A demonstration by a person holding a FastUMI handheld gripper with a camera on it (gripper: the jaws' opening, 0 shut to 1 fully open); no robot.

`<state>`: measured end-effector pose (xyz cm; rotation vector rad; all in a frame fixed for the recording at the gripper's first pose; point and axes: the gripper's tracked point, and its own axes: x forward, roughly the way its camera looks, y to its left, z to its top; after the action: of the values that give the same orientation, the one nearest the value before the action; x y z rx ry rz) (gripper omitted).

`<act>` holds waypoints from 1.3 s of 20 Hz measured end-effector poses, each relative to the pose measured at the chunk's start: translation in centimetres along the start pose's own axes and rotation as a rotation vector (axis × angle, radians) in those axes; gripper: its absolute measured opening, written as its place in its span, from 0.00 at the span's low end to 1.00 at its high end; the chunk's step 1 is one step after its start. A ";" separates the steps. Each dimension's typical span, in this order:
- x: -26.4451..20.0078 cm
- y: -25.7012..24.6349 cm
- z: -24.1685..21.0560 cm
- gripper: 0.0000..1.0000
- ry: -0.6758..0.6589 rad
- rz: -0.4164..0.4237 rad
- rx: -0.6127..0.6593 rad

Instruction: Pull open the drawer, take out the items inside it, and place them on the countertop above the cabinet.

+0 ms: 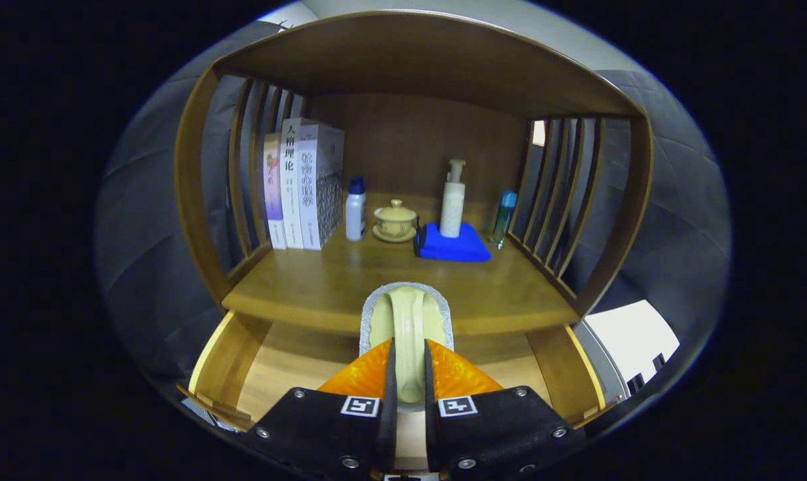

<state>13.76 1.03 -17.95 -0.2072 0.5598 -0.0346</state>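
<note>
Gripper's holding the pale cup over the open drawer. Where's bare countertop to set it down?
The gripper is shut on the pale green ceramic cup. The wooden countertop is bare along its front, from the white books to the folded blue cloth. The back row is crowded.

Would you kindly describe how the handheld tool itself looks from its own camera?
The tool has two wedge-shaped fingers of glossy marbled orange, tapering forward. Each sits on a black block fastened with silver screws, and each block carries a small square black-and-white marker near its inner edge. No cables are visible.
</note>
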 end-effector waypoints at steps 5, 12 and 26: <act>5.3 0.7 4.1 0.18 -0.030 0.031 -0.033; 12.0 1.0 4.4 0.18 0.010 0.062 -0.067; 15.5 3.1 4.2 0.44 -0.037 0.197 -0.024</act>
<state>29.06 3.48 -23.28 -0.1745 0.5420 0.1670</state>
